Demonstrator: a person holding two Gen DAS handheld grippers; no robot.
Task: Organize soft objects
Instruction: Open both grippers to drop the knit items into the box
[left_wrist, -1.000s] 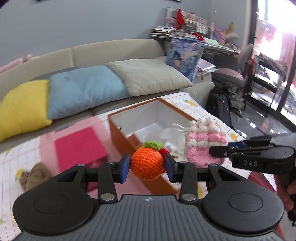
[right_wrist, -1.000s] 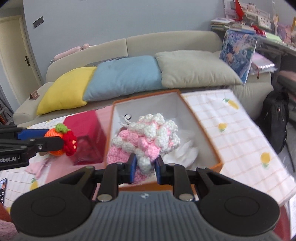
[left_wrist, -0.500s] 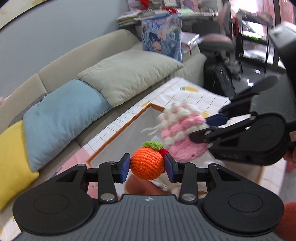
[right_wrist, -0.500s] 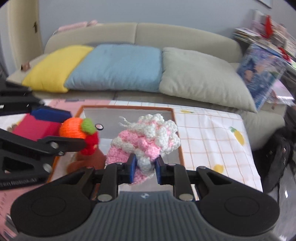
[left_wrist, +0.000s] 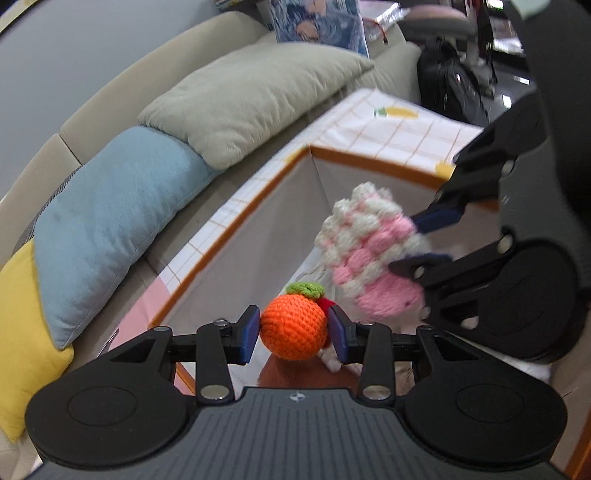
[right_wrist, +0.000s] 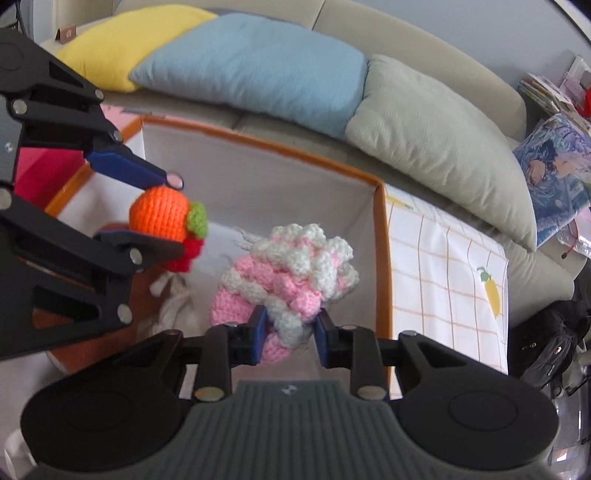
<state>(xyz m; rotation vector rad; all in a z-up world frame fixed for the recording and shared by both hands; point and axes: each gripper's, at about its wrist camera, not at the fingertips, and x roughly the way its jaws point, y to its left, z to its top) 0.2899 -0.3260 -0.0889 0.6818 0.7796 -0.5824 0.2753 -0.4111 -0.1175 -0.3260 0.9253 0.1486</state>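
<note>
Crocheted orange fruit (left_wrist: 293, 328) clamped in left gripper (left_wrist: 294, 334), pink-and-white knit piece (right_wrist: 284, 280) clamped in right gripper (right_wrist: 289, 334) (both over the orange-rimmed box (right_wrist: 380, 236)): lower well inside, then part jaws.

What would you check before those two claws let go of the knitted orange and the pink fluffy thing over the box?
1. Left gripper holds the crocheted orange between both pads: ok.
2. Right gripper holds the pink-and-white crochet piece: ok.
3. Both toys hang over the opening of the orange-rimmed box, inside its rim: ok.
4. The two toys are apart, not tangled together: ok, a gap shows in the right wrist view.
5. Room on the box floor below: cannot tell; white soft items and something brown already lie there.
6. The grippers have space to open without bumping each other: cannot tell, they are close.
</note>
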